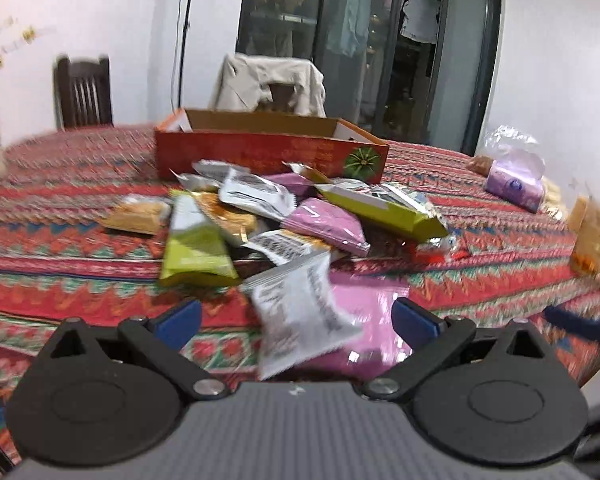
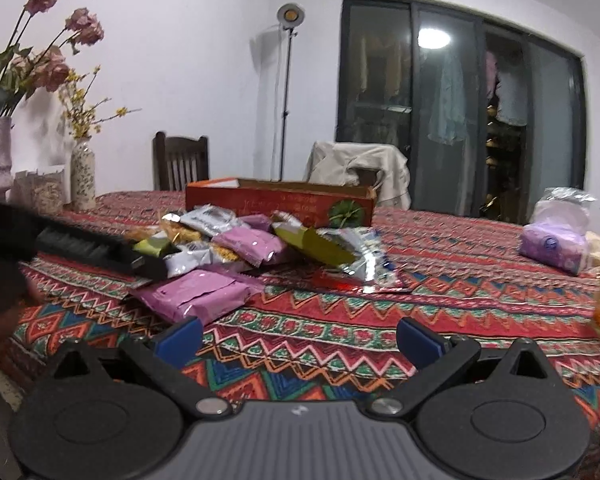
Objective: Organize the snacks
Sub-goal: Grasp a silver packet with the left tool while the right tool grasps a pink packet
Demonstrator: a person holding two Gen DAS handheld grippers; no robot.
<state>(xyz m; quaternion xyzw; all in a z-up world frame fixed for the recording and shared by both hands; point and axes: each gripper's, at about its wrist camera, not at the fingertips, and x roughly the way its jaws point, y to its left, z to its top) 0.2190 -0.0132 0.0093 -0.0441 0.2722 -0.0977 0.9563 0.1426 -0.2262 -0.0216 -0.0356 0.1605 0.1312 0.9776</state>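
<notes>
Nearest the left wrist camera: a pink snack packet [image 1: 374, 320], lying flat on the patterned tablecloth [image 1: 80, 184] between the spread blue fingers of the left gripper [image 1: 296, 316], overlapped by a white printed packet [image 1: 300, 316]. The jaws stood wide apart, gripping nothing. The white packet was blurred; whether it rested or was in motion could not be told.

Beyond lay the snack pile [image 1: 276, 212]: at least two further pink packets, two yellow-green packets, several white or silver ones; an exact count was prevented by overlap. Behind the pile stood one open red cardboard box [image 1: 272, 152], apparently empty.

The right gripper [image 2: 298, 340] hovered over bare cloth, jaws apart and empty, near the same pile.

Handling note: the step appeared to be seizing one packet. Closing on a single edge, clear of the overlapping packet, would likely avoid lifting two.

Also present: one purple tissue pack [image 2: 552, 246], two vases [image 2: 82, 174].
</notes>
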